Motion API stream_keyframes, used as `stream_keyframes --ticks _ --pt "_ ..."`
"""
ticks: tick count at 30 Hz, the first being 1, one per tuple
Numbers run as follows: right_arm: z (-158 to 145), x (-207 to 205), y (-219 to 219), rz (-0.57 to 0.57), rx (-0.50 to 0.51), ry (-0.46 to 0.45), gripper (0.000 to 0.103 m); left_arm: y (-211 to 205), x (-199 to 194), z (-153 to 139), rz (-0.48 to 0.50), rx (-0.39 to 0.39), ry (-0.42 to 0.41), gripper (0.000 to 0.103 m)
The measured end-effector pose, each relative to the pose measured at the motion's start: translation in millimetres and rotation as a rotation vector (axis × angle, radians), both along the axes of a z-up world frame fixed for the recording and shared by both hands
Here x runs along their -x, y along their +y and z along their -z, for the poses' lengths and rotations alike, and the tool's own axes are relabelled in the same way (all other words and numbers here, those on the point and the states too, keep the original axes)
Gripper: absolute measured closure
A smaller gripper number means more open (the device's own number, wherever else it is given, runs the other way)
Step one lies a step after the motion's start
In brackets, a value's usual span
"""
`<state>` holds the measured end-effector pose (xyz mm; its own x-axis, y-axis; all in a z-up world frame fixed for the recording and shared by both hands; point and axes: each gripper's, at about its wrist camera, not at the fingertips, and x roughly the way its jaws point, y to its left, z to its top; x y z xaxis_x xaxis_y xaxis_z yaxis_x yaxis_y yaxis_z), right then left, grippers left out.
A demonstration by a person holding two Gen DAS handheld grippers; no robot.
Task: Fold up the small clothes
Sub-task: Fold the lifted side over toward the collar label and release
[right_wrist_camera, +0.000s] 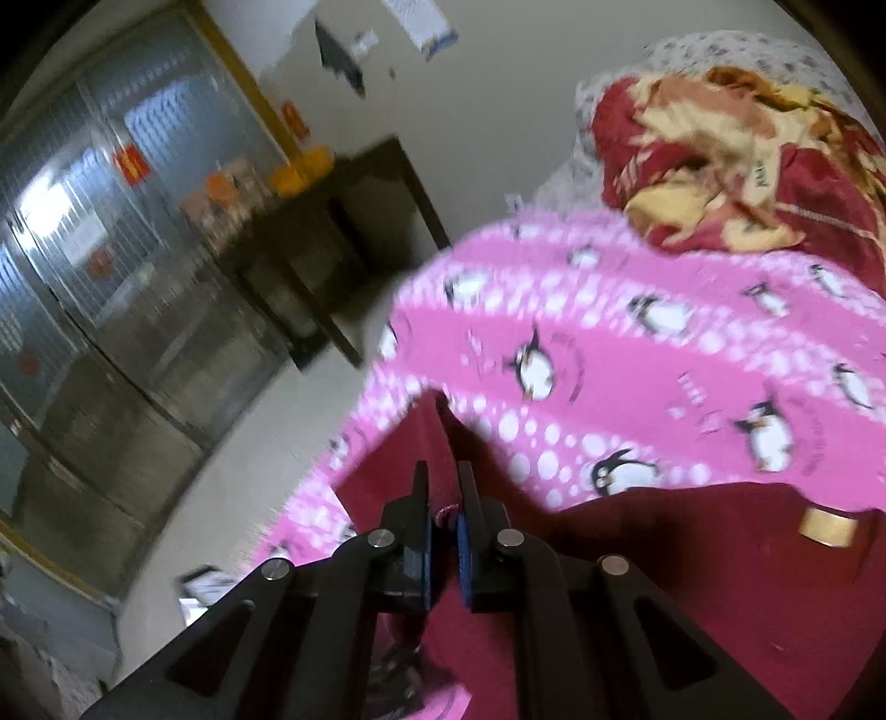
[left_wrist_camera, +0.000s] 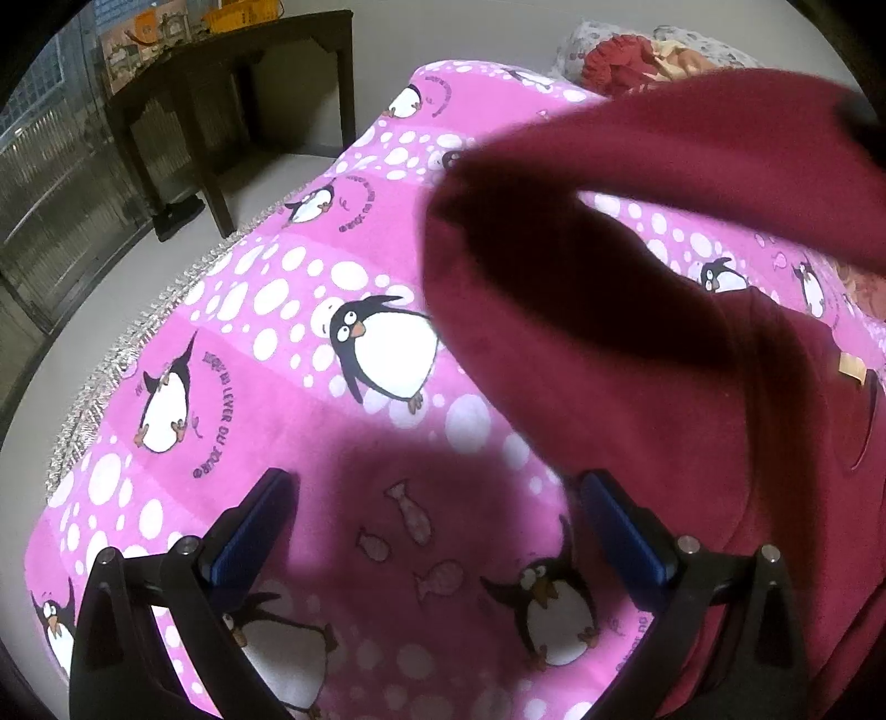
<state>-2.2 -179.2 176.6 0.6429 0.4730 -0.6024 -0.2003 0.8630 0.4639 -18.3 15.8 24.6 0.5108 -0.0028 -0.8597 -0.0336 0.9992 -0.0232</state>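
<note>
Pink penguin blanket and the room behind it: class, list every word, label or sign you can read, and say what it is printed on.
"LEVER DU JOUR" – curved purple lettering beside a penguin on the pink blanket; the words before it are unclear.
Boxes on the dark table: print too small to read.
Red signs on the glass doors: blurred, unreadable.
Tan label on the maroon garment: no legible text.

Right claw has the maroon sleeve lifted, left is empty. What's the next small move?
Probably carry the right claw inward and lay the maroon garment sleeve across its body. The sleeve hangs pinched above the pink penguin blanket, and the left claw is open, holding nothing.
</note>
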Motion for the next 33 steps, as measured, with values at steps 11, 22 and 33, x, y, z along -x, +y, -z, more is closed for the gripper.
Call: stream_keyframes --ticks 11,22,33 --pt "-39.1 87.9 -140.2 0.249 0.026 -0.034 0.095 -24.1 42.1 -22.4 0.106 0.006 -0.033 0.000" --pt "41.9 138.2 -241.3 0.451 0.155 0.207 0.095 -48.1 60.9 -35.1 0.167 -0.025 -0.053 0.000" --pt "48.2 137.5 -241.9 0.515 0.371 0.235 0.044 -79.1 37.2 -33.9 0.182 -0.030 -0.060 0.000"
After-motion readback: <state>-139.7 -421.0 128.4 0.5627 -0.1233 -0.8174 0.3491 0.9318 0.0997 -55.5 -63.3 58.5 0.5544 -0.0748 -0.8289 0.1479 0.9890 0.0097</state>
